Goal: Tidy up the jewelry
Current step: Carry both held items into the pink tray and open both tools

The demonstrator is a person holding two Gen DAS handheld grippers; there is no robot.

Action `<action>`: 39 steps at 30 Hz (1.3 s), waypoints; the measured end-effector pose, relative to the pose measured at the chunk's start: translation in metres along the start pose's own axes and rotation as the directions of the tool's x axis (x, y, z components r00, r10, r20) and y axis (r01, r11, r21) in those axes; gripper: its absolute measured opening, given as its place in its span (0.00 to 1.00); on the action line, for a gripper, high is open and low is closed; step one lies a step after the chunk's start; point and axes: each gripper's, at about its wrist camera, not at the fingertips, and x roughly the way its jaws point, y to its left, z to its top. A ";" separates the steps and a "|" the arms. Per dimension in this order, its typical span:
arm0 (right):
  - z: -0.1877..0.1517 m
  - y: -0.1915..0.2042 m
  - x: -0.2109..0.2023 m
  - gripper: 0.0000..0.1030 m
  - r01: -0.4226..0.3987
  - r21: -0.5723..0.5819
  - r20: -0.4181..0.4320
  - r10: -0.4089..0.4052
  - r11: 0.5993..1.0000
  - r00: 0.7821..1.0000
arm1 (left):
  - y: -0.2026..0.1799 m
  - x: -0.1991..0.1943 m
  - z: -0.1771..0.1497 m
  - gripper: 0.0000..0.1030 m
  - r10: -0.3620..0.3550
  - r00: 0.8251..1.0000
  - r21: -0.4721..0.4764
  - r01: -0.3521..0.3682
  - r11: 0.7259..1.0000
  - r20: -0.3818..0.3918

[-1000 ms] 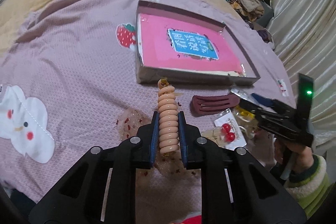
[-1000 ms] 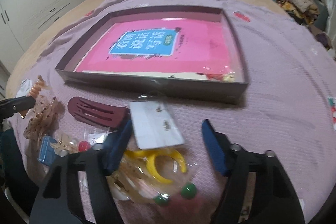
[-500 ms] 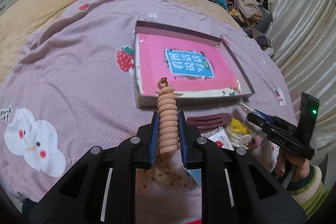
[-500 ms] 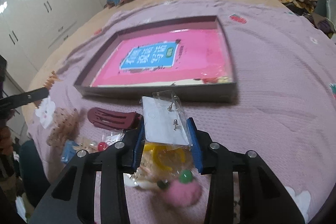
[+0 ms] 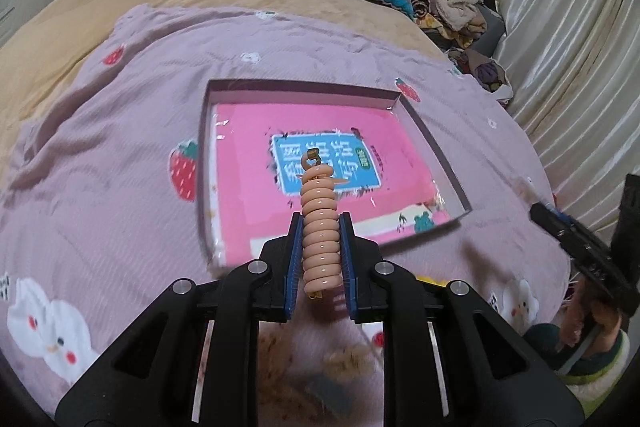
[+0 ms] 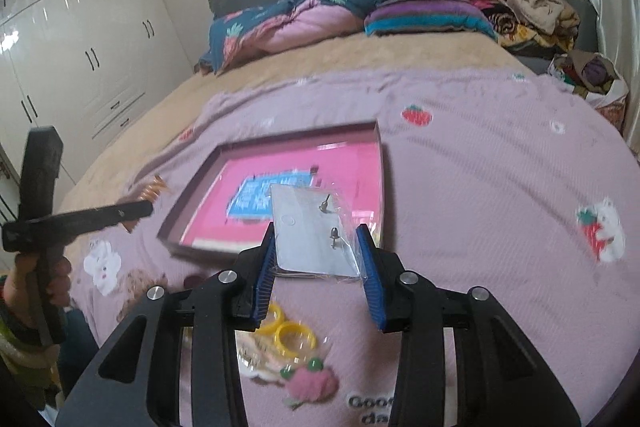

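My left gripper [image 5: 319, 259] is shut on a peach spiral hair clip [image 5: 319, 227] and holds it above the near edge of the shallow box [image 5: 304, 85] with a pink book [image 5: 248, 131] inside. My right gripper [image 6: 318, 255] is shut on a white earring card in a clear sleeve [image 6: 314, 233], held above the bed in front of the box [image 6: 200, 179]. Yellow rings [image 6: 290, 337] and a pink pom-pom hair tie [image 6: 312, 383] lie on the blanket below the right gripper.
The lilac blanket [image 5: 100, 147] covers the bed. Folded bedding [image 6: 288, 23] and a clothes pile [image 6: 528, 11] lie at the head. White wardrobes [image 6: 80, 39] stand at the left, a curtain [image 5: 580, 47] at the right. Beige jewelry bits [image 5: 348, 363] lie under the left gripper.
Both grippers have risen and moved toward the box. The right gripper closed on the earring card and lifted it off the pile. The left still holds the spiral clip.
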 end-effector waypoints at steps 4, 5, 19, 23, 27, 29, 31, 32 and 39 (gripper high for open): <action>0.017 -0.004 0.007 0.36 -0.008 -0.002 0.024 0.008 1.000 1.000 | -0.005 0.016 0.011 0.10 0.027 1.000 0.009 -0.027 1.000 -0.006; 0.021 -0.004 0.009 0.36 -0.009 -0.002 0.026 0.009 1.000 1.000 | -0.004 0.021 0.014 0.10 0.029 1.000 0.003 -0.029 1.000 -0.011; 0.055 0.000 0.089 0.36 -0.059 -0.032 -0.015 0.059 0.998 0.998 | -0.002 0.088 0.032 0.10 0.129 0.987 0.000 -0.130 0.992 -0.097; 0.045 -0.006 0.107 0.36 -0.029 -0.032 -0.040 0.027 0.999 0.999 | 0.000 0.101 0.029 0.10 0.145 0.983 -0.002 -0.146 0.989 -0.116; 0.035 -0.012 0.122 0.36 0.002 -0.027 -0.065 -0.004 1.000 0.998 | 0.000 0.105 0.027 0.10 0.154 0.981 -0.006 -0.156 0.988 -0.116; 0.032 -0.013 0.123 0.36 -0.006 -0.022 -0.070 0.004 1.000 0.998 | 0.000 0.104 0.027 0.10 0.155 0.981 -0.010 -0.157 0.988 -0.114; 0.029 -0.014 0.124 0.36 0.005 -0.033 -0.070 -0.007 0.999 0.998 | 0.001 0.101 0.026 0.12 0.155 0.982 -0.018 -0.158 0.987 -0.108; 0.027 -0.013 0.126 0.36 0.016 -0.043 -0.075 -0.019 0.999 0.997 | 0.003 0.098 0.025 0.17 0.161 0.982 -0.023 -0.164 0.986 -0.098; 0.019 -0.014 0.136 0.40 0.023 -0.047 -0.118 -0.028 0.999 0.993 | 0.010 0.071 0.018 0.46 0.187 0.981 -0.055 -0.190 0.980 -0.057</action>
